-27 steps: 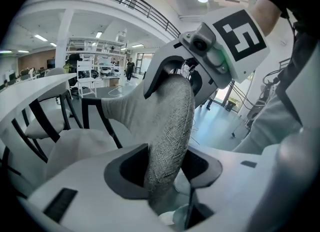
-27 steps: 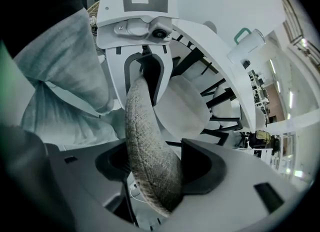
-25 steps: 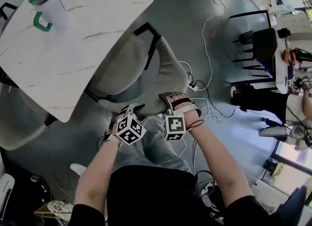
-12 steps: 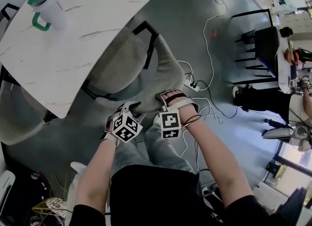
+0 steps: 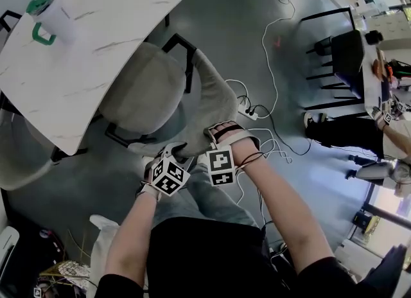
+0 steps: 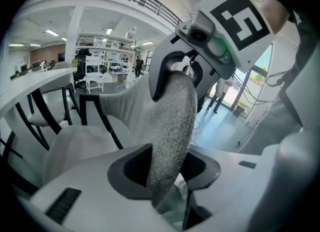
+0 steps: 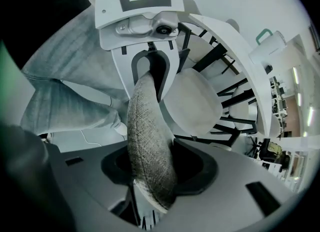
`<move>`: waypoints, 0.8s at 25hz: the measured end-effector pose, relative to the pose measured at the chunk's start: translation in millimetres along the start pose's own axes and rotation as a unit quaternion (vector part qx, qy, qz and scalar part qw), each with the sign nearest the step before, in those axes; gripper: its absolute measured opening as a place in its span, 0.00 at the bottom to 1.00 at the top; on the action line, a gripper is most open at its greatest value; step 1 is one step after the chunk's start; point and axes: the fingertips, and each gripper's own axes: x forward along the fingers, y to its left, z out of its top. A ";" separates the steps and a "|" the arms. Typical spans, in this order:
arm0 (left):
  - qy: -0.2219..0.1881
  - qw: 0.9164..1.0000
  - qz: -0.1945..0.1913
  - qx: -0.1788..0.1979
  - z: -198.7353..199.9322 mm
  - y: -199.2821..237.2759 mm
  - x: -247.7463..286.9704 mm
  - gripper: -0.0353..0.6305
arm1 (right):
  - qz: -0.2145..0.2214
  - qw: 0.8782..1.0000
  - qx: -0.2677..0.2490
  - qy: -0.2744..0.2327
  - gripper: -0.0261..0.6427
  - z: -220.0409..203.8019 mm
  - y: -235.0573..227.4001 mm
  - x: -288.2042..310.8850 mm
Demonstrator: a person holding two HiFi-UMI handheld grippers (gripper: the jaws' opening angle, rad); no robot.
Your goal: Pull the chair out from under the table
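The chair has a grey fabric seat, black legs and a curved grey backrest. It stands partly under the white marble table. My left gripper and right gripper sit side by side on the backrest's near end. Both jaws have just been closing, and the fabric edge is pinched between each pair. In the left gripper view the backrest fills the left gripper, with the right gripper clamped further along. In the right gripper view the backrest runs through the right gripper to the left gripper.
A white cup with a green lid stands on the table's far corner. Another grey chair sits at the left under the table. Cables and a power strip lie on the floor to the right. Black chairs stand beyond.
The chair has slid out from under the table towards me, so more of the seat shows. Both grippers came back with the backrest.
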 end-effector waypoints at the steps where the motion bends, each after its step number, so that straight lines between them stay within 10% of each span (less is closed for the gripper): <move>1: 0.000 1.000 -0.001 0.000 0.9 -6.8 2.8 0.27 | 0.002 1.000 -0.002 0.000 0.30 -3.6 5.9 -1.0; 20: 0.015 0.999 -0.047 0.014 23.1 -103.5 59.7 0.26 | 0.009 0.999 0.029 0.024 0.31 -75.8 89.6 -12.0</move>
